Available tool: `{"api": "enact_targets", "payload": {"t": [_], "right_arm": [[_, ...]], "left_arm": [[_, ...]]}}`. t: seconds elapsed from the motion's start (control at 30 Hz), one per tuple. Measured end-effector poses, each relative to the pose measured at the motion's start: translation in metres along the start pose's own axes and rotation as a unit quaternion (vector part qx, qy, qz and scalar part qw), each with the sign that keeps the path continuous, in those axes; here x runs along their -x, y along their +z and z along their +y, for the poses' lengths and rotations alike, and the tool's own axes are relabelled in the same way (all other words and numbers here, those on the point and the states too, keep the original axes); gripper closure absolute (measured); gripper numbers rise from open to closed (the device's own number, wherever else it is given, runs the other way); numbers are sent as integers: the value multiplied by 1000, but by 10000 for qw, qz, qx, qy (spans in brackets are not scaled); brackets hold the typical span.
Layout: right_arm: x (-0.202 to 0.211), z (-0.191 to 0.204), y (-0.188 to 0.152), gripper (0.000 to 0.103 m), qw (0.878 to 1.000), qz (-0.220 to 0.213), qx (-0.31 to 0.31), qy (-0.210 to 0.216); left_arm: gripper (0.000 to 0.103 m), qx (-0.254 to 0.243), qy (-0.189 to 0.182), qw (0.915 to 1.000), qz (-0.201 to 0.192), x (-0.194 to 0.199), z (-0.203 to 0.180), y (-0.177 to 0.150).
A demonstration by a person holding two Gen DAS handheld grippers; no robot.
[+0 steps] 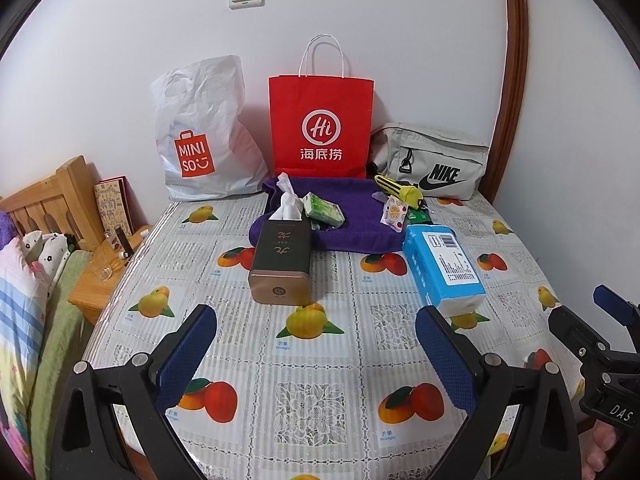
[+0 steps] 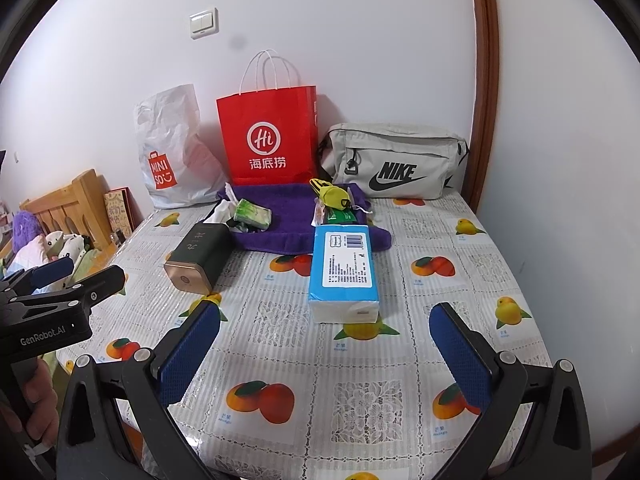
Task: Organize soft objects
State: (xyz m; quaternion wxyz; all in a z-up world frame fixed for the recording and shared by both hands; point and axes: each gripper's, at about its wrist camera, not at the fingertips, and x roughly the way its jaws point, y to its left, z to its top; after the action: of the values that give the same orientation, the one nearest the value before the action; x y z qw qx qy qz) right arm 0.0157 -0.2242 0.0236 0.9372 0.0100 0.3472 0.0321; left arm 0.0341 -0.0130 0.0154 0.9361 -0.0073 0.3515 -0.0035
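On the fruit-print counter (image 2: 360, 360), the soft things lie in a loose cluster: a blue tissue pack (image 2: 344, 268) lies flat near the middle, its far end touching a rumpled purple towel (image 2: 288, 216) spread toward the wall. On the towel sit a small green tissue packet (image 2: 253, 213), a yellow pouch (image 2: 334, 196) and a little fruit-print packet (image 1: 394, 212). Just left of the towel stands a dark tissue box (image 2: 196, 256) with a white tissue poking from its top. Behind them, against the wall, are a white Miniso bag (image 2: 168, 152), a red paper bag (image 2: 268, 136) standing upright, and a grey Nike bag (image 2: 396, 160). The right claw (image 2: 324, 352) hovers low over the counter just short of the blue pack, released, its jaws spread wide and holding nothing; the left claw (image 1: 316, 348) hangs likewise released and empty in front of the dark box. Whether this cluster is a sorted arrangement or one awaiting sorting cannot be told. Risks from here, as I judge them: the blue pack's slick wrapper could slide on the glossy cover if pinched off-centre, a tug on the towel would spill the small packets, and a nudge could topple the tall red bag.
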Motion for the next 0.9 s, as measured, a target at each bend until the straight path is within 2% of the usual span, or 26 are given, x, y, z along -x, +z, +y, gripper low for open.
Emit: {"api": "enact_targets", "payload": {"t": [0.9], "right_arm": [[3, 1, -1, 0, 10000, -10, 4, -5]], "left_arm": [[2, 54, 19, 10000, 3, 4, 0, -5]]}}
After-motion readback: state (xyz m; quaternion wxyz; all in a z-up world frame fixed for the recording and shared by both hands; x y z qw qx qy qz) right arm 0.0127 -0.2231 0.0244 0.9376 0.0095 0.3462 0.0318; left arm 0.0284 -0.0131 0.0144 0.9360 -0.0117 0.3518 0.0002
